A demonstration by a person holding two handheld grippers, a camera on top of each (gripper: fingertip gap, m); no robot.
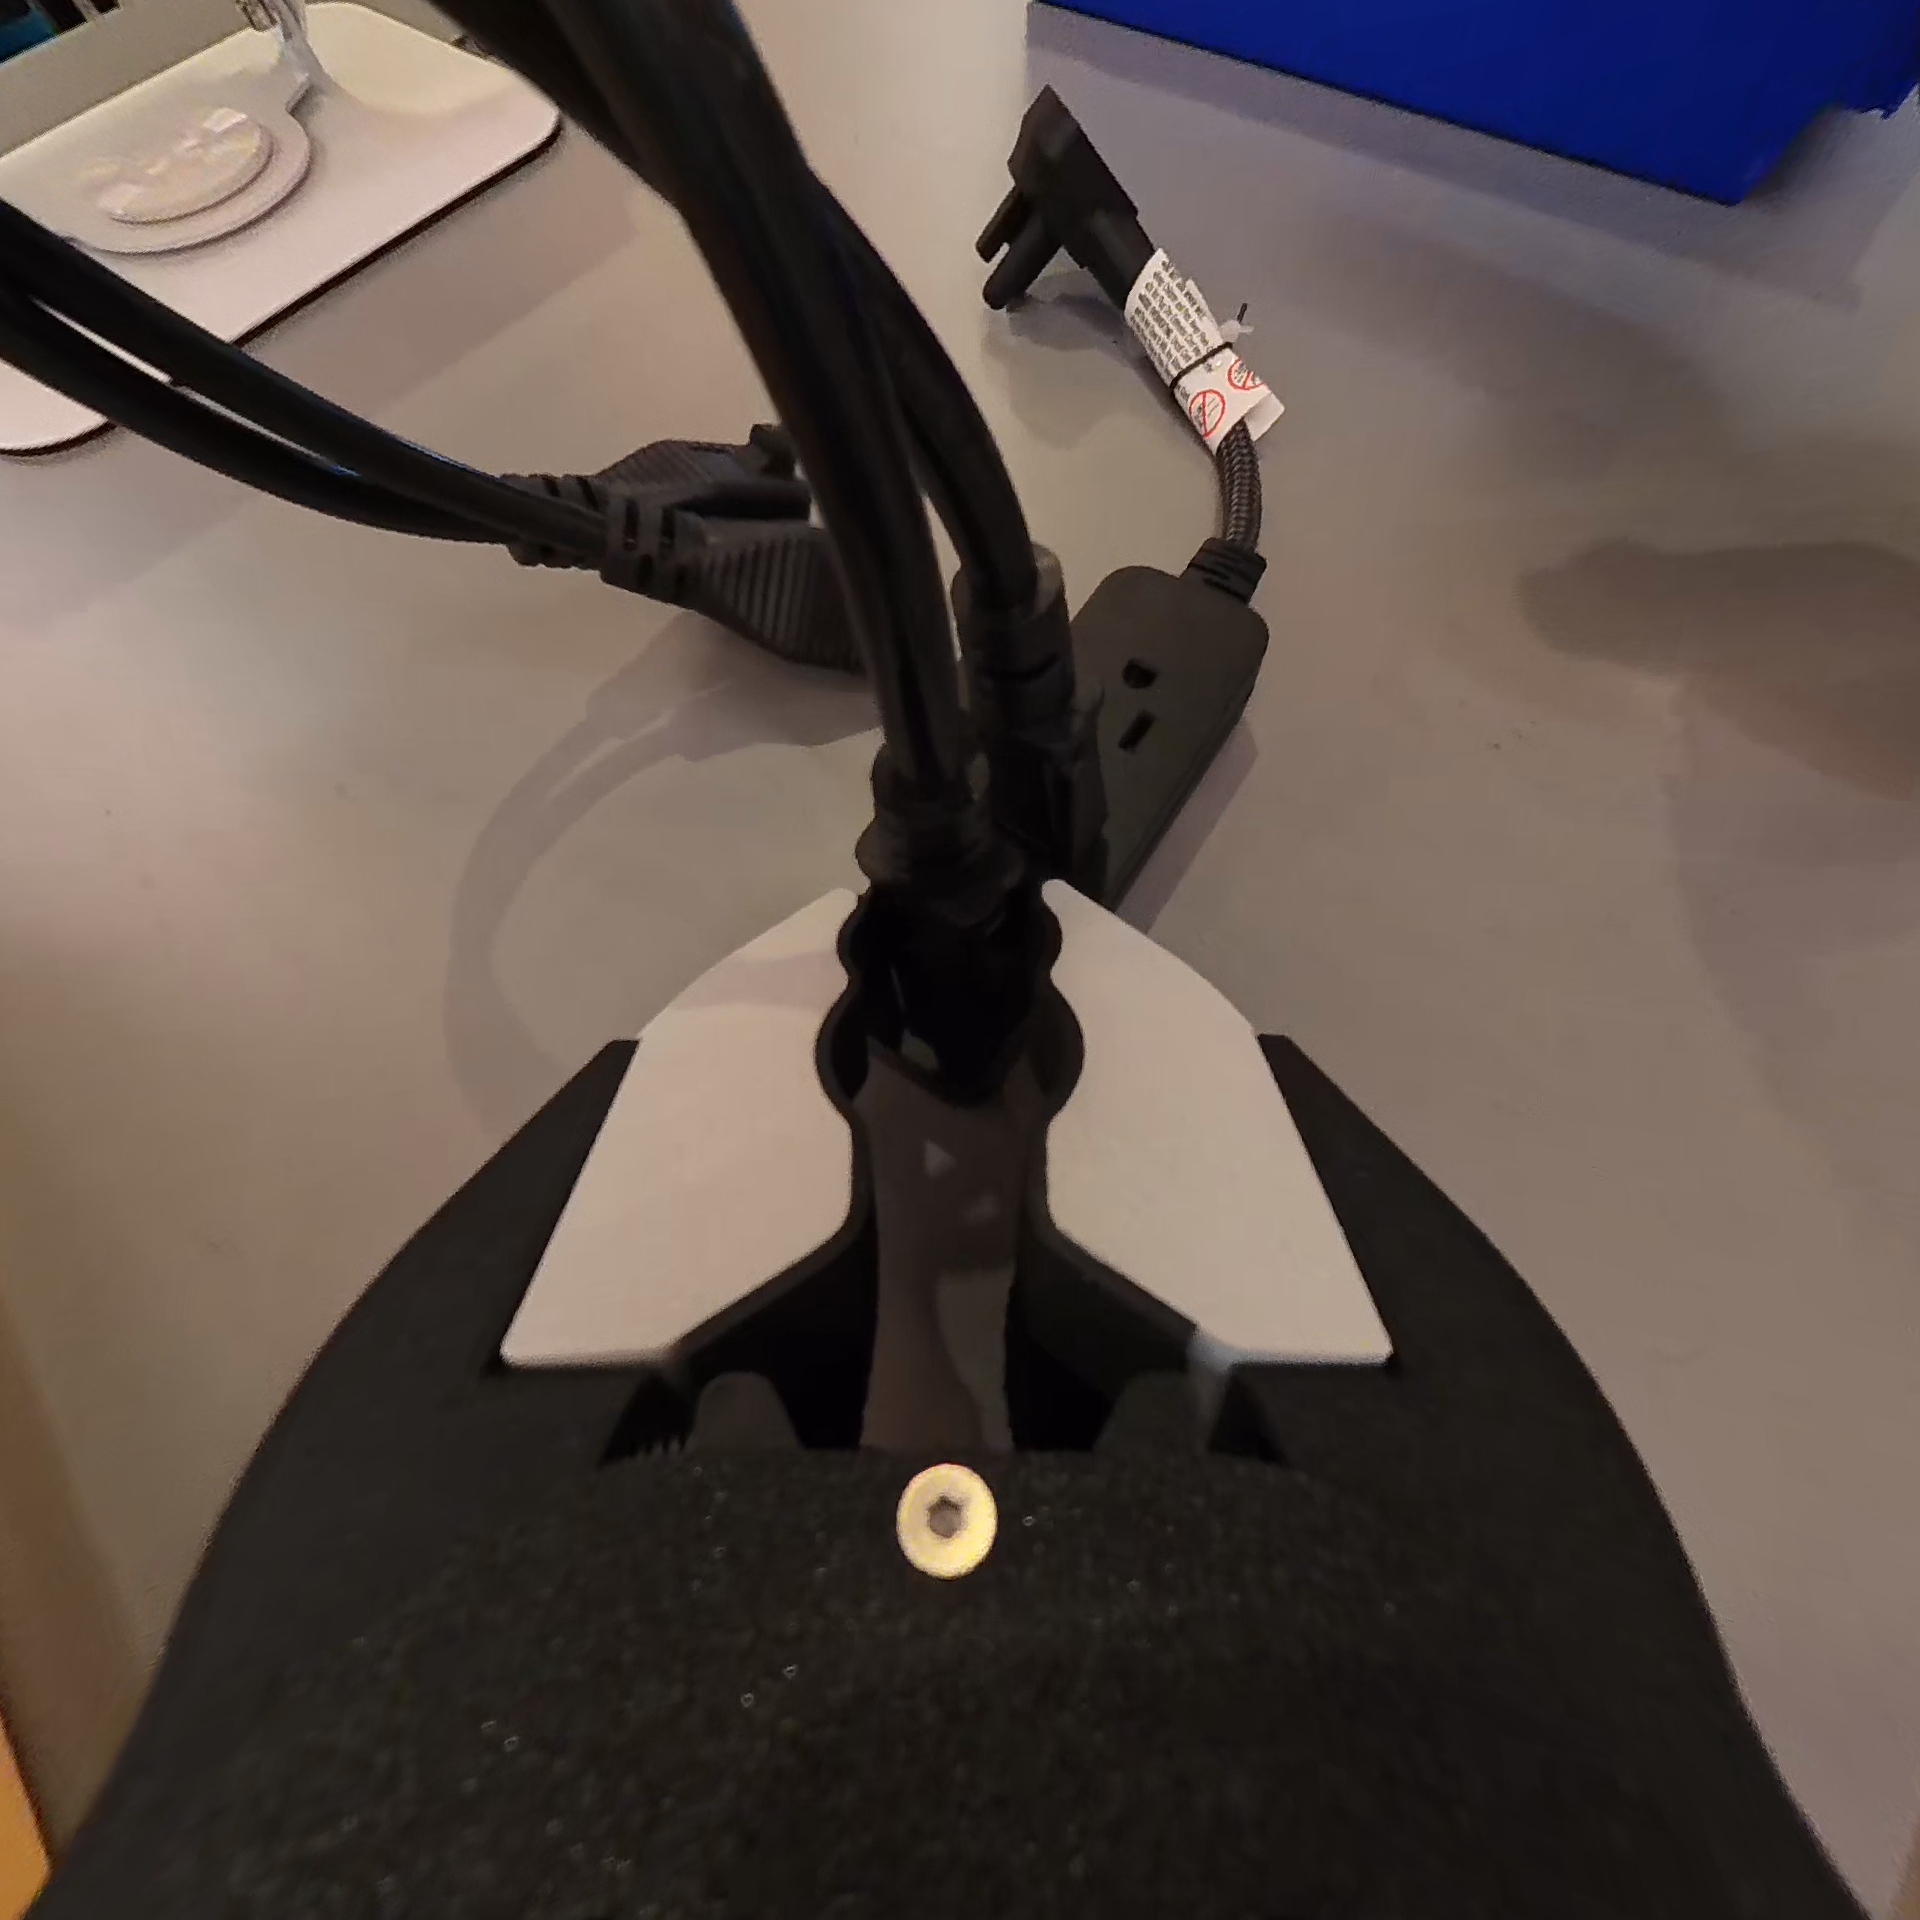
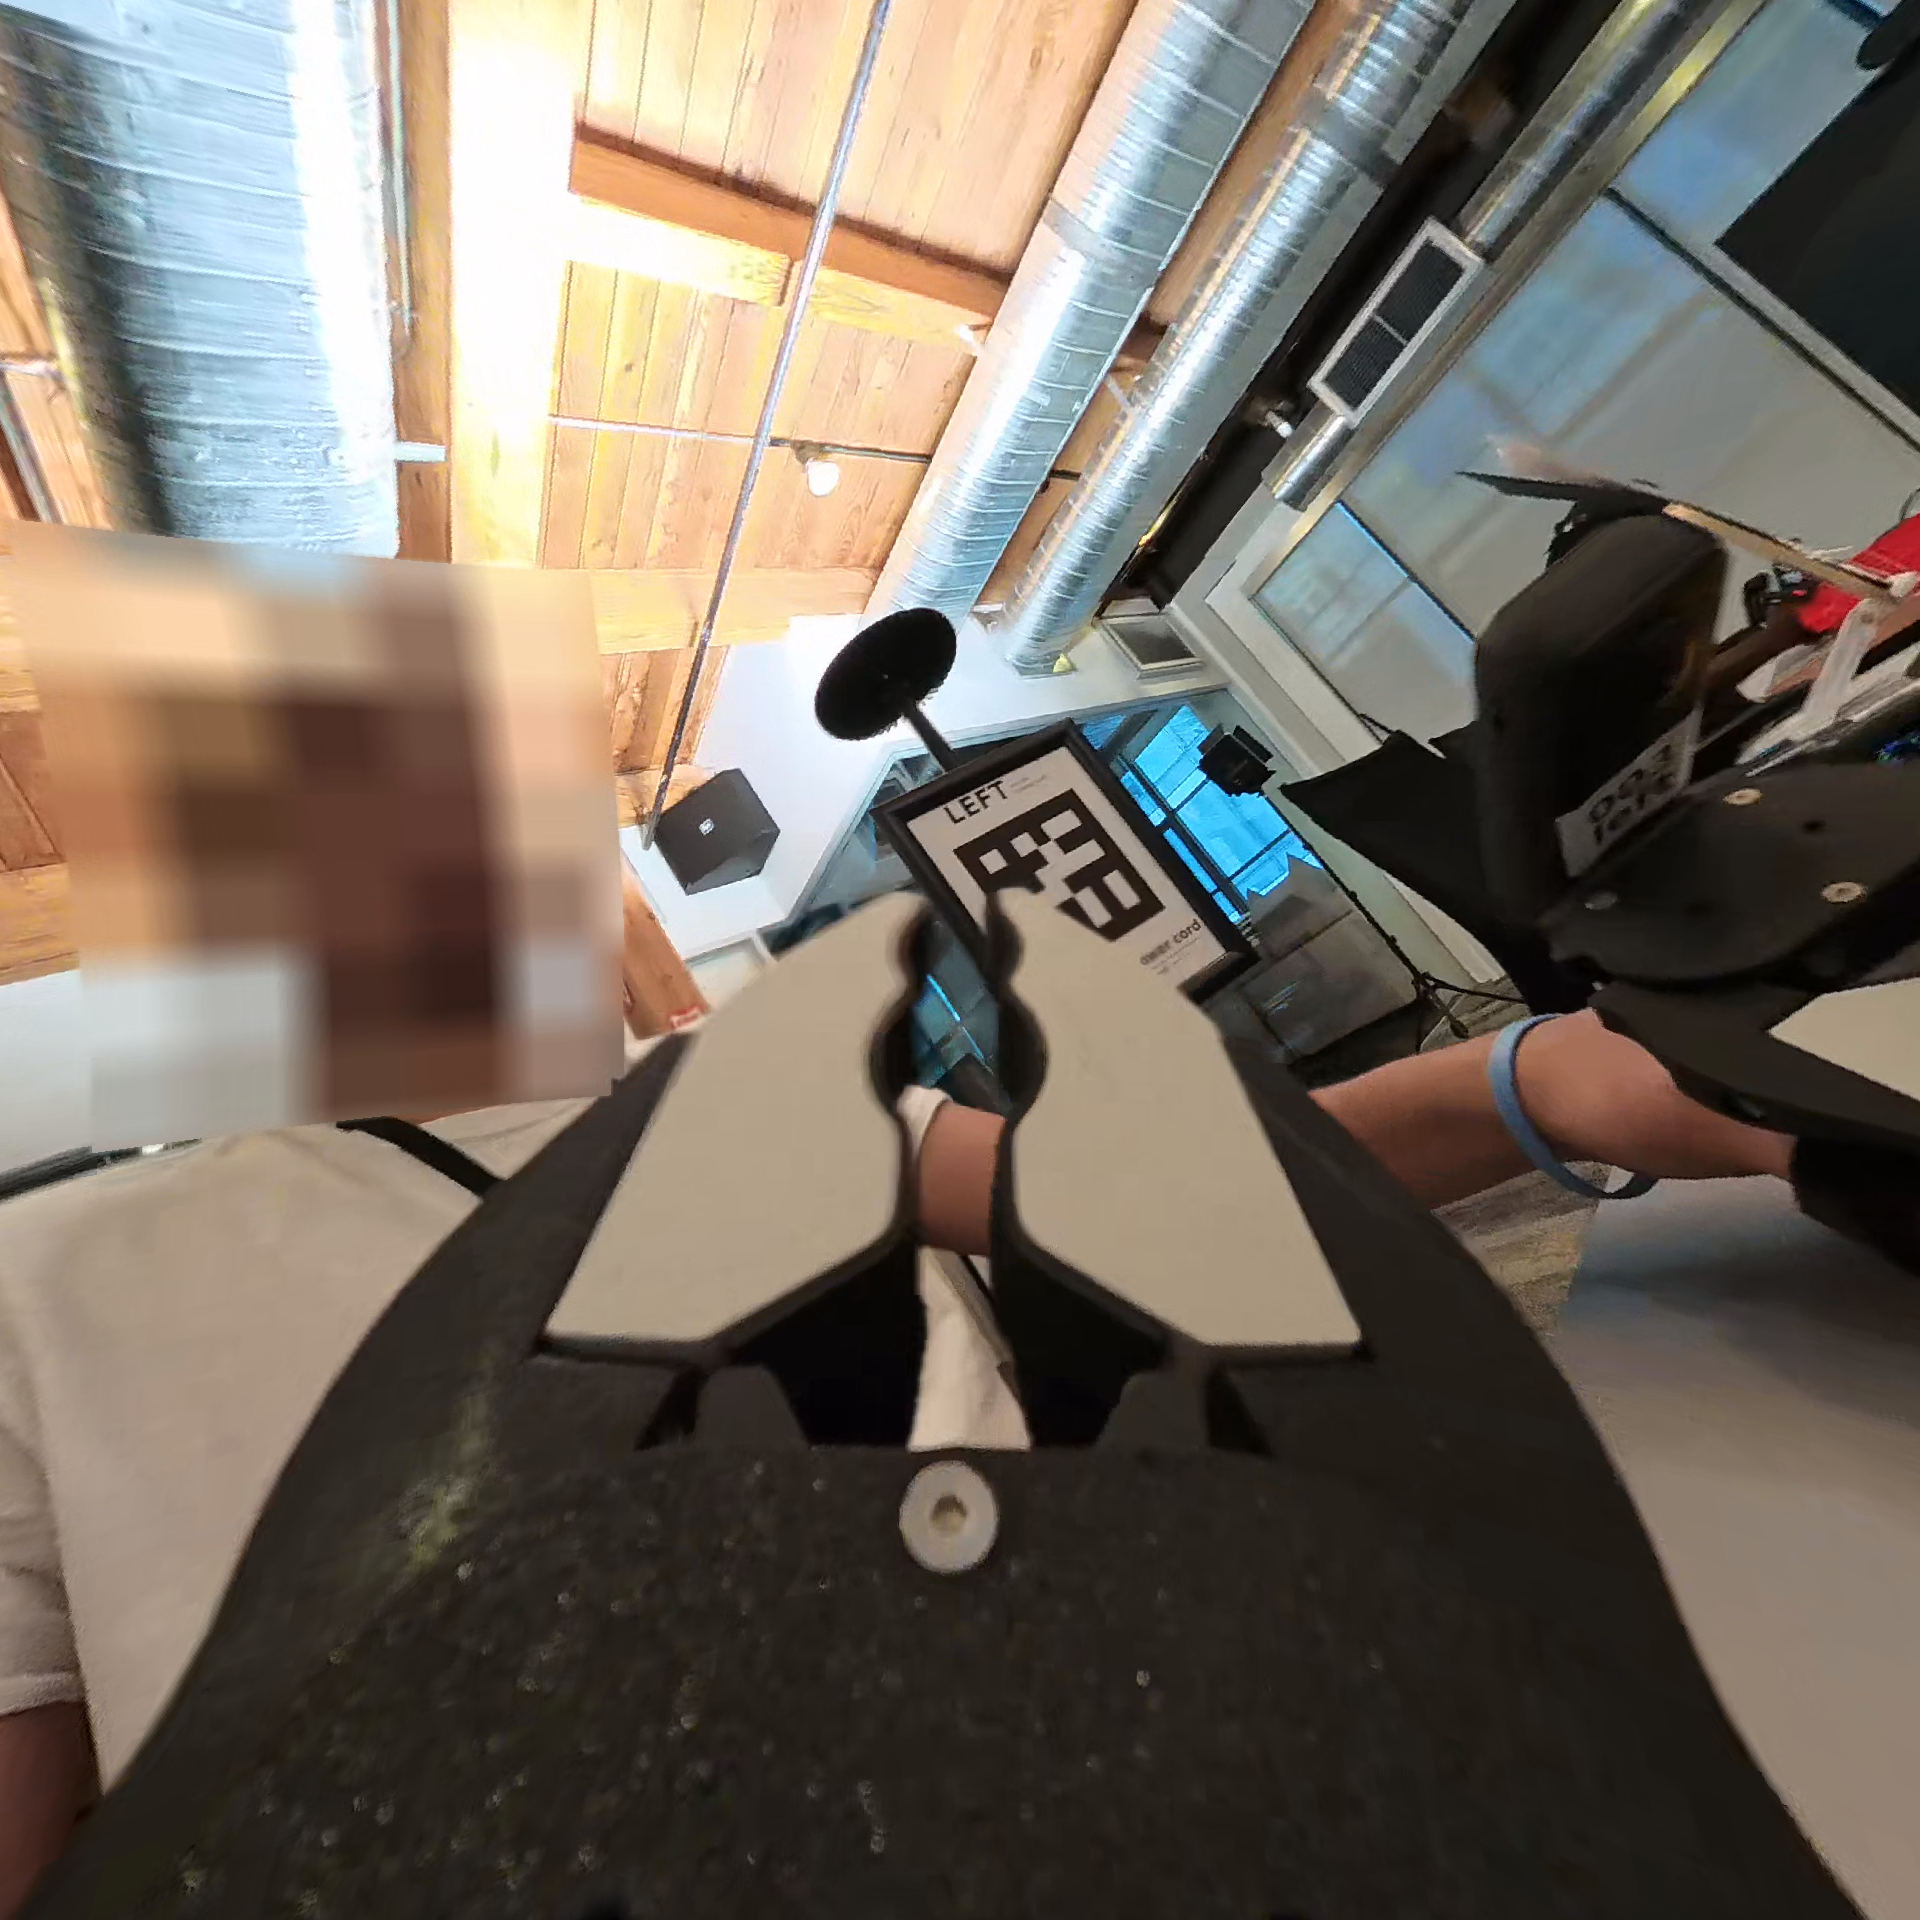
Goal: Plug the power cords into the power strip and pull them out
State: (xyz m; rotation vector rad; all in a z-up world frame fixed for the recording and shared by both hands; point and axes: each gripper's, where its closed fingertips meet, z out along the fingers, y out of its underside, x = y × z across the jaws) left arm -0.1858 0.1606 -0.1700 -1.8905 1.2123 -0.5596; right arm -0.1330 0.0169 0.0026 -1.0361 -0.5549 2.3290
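Observation:
In the left wrist view my left gripper (image 1: 951,961) is shut on the black plug of a power cord (image 1: 935,831), right at the near end of the black power strip (image 1: 1148,707). The fingers hide whether the plug is seated. Another cord's plug (image 1: 1023,644) stands just behind it on the strip. Two more black plugs (image 1: 727,566) lie against the strip's left side. My right gripper (image 2: 956,925) points up at the ceiling, away from the table, its fingers almost together with nothing clearly between them. The left gripper also shows at the right of the right wrist view (image 2: 1766,935).
The strip's own plug (image 1: 1055,203) and braided cord with a white tag (image 1: 1205,343) lie behind it on the grey table (image 1: 1507,935). A blue box (image 1: 1507,73) sits back right, a white pad (image 1: 260,177) back left. A person's arm (image 2: 1455,1112) and a framed sign (image 2: 1070,862) show. Spacing between my two grippers at the tips: around 25 cm.

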